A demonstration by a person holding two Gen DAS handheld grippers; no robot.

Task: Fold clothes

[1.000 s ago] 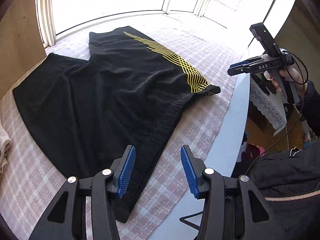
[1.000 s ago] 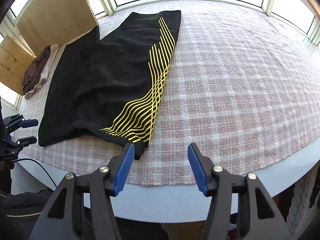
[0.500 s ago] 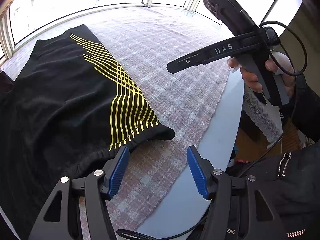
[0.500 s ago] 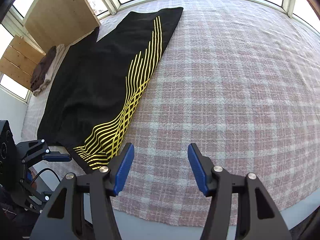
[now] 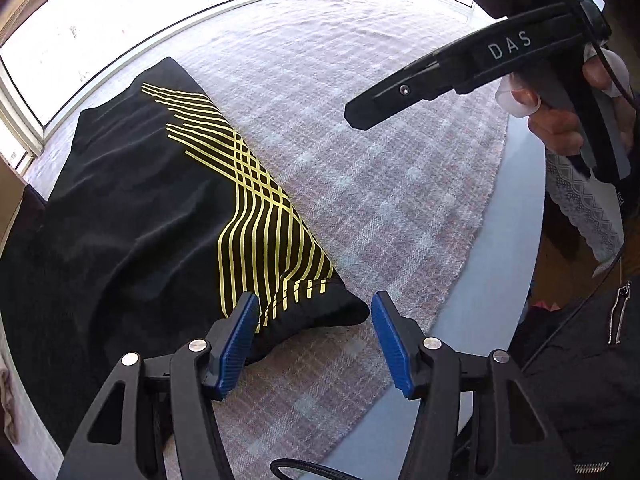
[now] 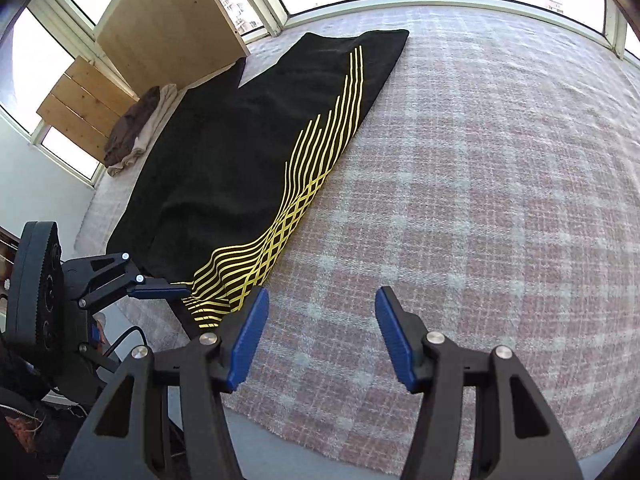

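One black garment with yellow stripes (image 5: 132, 216) lies spread flat on the left half of the plaid cloth (image 5: 360, 168) covering the table, its near corner pointing at the table edge. It looks soft, limp and light, likely to drape and sag when lifted, so the thick hemmed corner (image 5: 320, 308) seems the best place to pinch. The left gripper (image 5: 314, 342) hovers just above that corner, its jaws having just been opening, nothing between the pads. To the right, the right gripper (image 6: 318, 340) hangs released over bare plaid, empty. Folded clothes (image 6: 136, 128) sit far off by a wooden panel (image 6: 168, 20); nothing blocks the corner.
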